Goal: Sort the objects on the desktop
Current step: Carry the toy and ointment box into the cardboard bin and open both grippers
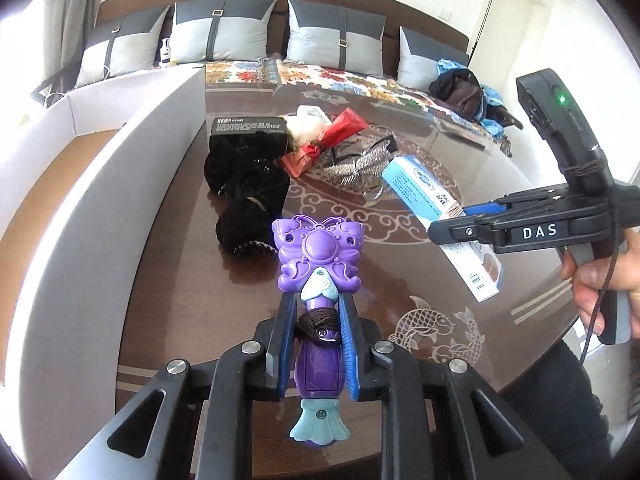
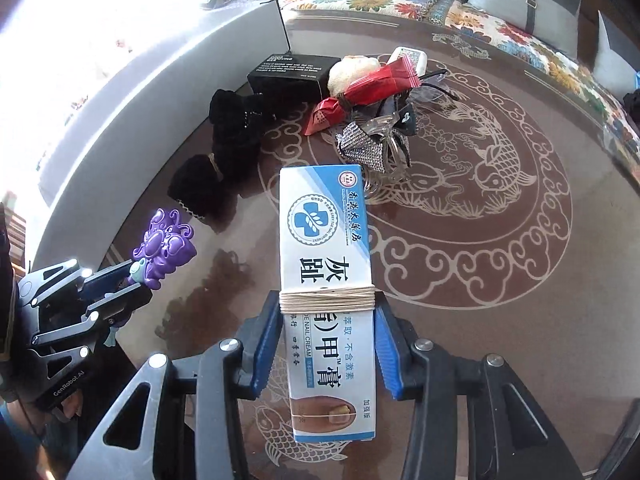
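Observation:
A purple butterfly toy wand (image 1: 320,260) with a teal tail is held above the brown table (image 1: 200,300), and my left gripper (image 1: 316,312) is shut on its handle. In the right wrist view the same wand (image 2: 164,248) and left gripper (image 2: 120,280) show at the left. My right gripper (image 2: 328,304) is shut on a blue and white nail cream box (image 2: 326,240) wrapped with string, lifted off the table. In the left wrist view that box (image 1: 432,204) hangs at the right in the right gripper (image 1: 452,224).
A pile lies mid-table: black fabric pieces (image 1: 248,184), a black box (image 1: 248,126), a red wrapper (image 1: 324,140), a sparkly hair clip (image 2: 372,144) and glasses (image 2: 432,84). A white-walled cardboard box (image 1: 80,208) stands at the left. A cushioned sofa (image 1: 340,40) runs behind the table.

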The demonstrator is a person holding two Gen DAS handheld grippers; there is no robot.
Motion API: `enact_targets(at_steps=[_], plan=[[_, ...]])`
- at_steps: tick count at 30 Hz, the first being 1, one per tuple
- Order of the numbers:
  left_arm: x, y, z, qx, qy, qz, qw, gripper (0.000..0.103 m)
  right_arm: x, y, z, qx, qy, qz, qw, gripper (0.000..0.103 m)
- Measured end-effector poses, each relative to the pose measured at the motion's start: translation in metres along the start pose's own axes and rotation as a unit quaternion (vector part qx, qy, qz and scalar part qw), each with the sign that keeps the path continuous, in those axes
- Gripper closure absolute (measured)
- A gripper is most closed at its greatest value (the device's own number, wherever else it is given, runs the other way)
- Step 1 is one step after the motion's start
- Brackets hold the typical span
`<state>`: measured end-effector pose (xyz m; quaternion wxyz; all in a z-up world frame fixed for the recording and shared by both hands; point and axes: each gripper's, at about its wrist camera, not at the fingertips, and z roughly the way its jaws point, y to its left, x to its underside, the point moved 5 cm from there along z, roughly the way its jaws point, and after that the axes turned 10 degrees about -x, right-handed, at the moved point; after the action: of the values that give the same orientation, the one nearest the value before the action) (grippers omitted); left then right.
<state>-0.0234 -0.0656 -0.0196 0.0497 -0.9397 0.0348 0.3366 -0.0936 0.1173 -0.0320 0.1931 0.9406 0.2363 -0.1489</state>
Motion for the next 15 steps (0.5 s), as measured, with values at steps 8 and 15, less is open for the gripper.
enact_targets(at_steps=[8, 15], plan=[[-0.037, 0.037, -0.054, 0.019, -0.051, -0.048, 0.9974, 0.082, -0.030, 0.033, -0.023, -0.019, -0.019, -0.012, 1.000, 0.059], [-0.057, 0.120, -0.090, -0.027, -0.081, -0.086, 0.9926, 0.082, -0.080, 0.099, -0.027, -0.051, -0.037, -0.046, 0.997, 0.059]])
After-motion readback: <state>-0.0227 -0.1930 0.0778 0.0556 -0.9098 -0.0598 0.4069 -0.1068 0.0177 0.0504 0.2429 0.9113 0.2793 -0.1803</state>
